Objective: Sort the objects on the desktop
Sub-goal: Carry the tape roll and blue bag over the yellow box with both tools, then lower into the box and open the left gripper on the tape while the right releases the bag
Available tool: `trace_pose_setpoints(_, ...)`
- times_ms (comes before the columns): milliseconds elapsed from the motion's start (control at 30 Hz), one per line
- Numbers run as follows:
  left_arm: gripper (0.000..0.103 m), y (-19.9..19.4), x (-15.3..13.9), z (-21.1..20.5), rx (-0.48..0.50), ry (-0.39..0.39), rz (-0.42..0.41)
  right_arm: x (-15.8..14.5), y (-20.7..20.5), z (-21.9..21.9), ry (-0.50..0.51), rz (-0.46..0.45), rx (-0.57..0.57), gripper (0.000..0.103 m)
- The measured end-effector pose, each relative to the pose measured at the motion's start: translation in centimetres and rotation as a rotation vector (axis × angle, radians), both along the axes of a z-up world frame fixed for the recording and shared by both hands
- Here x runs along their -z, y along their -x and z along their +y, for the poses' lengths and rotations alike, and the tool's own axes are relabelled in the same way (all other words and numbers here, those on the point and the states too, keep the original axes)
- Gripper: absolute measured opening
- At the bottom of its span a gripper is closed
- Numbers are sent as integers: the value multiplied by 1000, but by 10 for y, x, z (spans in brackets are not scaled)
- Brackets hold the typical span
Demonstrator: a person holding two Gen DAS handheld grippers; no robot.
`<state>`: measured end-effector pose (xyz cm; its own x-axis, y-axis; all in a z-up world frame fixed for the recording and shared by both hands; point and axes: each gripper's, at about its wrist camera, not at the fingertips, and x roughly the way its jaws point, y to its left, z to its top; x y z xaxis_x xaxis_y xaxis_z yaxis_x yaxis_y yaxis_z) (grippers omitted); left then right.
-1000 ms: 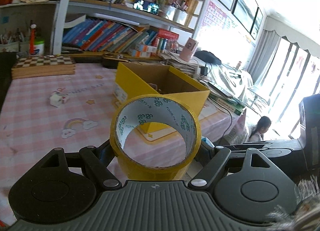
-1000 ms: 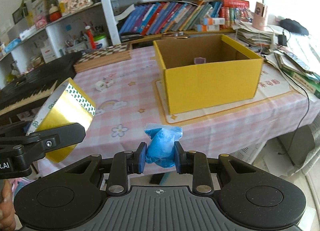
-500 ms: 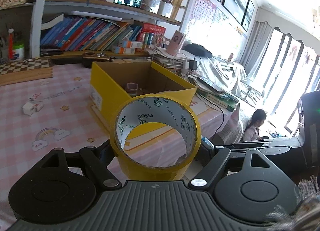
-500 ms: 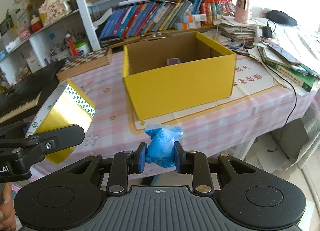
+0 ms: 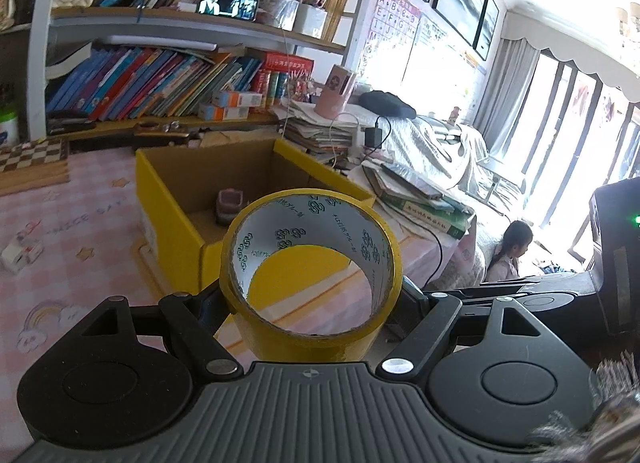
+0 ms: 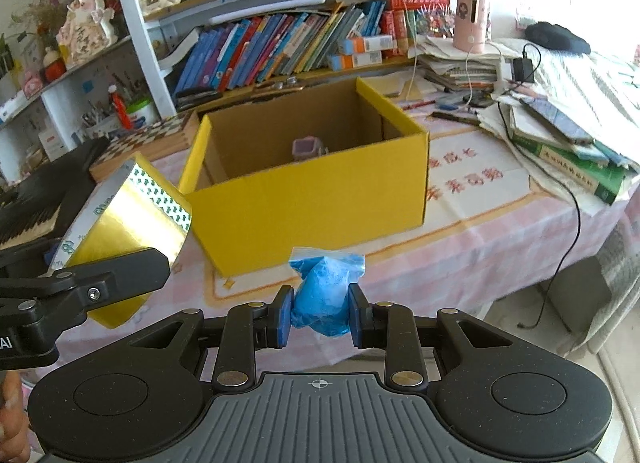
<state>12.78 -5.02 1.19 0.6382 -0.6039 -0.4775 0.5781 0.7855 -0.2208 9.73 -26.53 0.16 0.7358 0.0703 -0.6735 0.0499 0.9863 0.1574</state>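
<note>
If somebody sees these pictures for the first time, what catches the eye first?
The yellow tape roll gripped by the left gripper fills the near view. Behind it, the open yellow box stands on the pink table. The right gripper squeezes a blue bag.

You have a wide roll of yellow tape (image 5: 312, 279) clamped across its sides, its open core facing you and white liner printed with green marks. You also hold a crumpled blue plastic bag (image 6: 322, 295) pinched at its middle. The open yellow cardboard box (image 6: 308, 199) stands upright on the surface, with a small pinkish container (image 6: 306, 149) inside.
</note>
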Motion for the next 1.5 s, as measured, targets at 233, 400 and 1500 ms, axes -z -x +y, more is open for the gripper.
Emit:
trace_pose_setpoints(233,79,-21,-10,-26,-29,-4,-44,-12,-26,-23,5,-51,-42,28)
trace_pose_setpoints(400,79,-39,-23,-41,-62,-10,-93,-23,-49,-37,0,-96,-80,28)
trace_pose_setpoints(1500,81,-188,38,-106,-155,-359,70,18,-219,-34,275,-26,-435,28)
